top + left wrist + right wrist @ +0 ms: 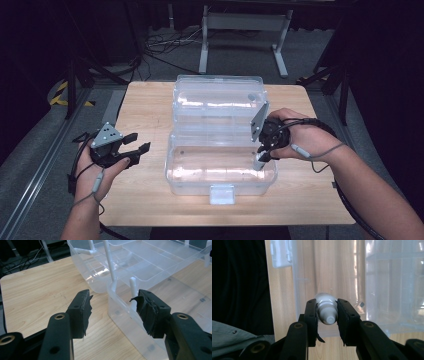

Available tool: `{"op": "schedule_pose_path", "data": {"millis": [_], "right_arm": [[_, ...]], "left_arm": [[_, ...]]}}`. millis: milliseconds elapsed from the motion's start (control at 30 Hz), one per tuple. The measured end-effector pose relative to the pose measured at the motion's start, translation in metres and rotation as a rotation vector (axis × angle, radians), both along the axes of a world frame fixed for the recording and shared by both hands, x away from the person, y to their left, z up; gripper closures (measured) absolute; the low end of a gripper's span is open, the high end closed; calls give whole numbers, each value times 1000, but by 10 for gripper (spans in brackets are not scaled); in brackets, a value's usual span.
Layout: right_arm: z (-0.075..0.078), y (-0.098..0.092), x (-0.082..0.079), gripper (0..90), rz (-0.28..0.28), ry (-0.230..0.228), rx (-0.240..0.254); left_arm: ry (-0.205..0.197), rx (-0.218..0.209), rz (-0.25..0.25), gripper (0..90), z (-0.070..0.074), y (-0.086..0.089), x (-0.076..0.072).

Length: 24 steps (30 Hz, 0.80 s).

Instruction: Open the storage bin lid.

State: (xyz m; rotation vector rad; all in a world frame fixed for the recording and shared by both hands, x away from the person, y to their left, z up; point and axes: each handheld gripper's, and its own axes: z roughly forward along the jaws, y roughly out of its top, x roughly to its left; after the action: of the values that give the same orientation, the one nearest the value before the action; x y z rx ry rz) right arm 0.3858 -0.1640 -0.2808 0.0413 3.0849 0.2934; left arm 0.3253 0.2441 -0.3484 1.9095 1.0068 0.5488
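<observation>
A clear plastic box (220,172) stands open in the middle of the wooden table, its lid (217,100) laid back behind it. My right gripper (261,159) reaches over the box's right end and is shut on a small white bottle (326,309), cap end toward the camera. The bottle (258,163) hangs just inside the box's right side. My left gripper (135,149) is open to the left of the box, above the table. In the left gripper view its jaws stand wide apart, with the box's left wall (125,315) just ahead.
The box has a white latch (222,194) at its front. The wooden table (145,110) has bare room left and right of the box. Behind the table stand a white metal frame (245,30) and loose cables on the grey floor.
</observation>
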Motion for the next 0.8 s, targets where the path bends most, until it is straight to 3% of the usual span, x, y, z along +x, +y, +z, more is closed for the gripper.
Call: {"op": "schedule_pose_path", "data": {"millis": [800], "right_arm": [[-52, 20, 7, 713, 12, 24, -60]], "left_arm": [[8, 7, -2, 446, -3, 0, 2]]}}
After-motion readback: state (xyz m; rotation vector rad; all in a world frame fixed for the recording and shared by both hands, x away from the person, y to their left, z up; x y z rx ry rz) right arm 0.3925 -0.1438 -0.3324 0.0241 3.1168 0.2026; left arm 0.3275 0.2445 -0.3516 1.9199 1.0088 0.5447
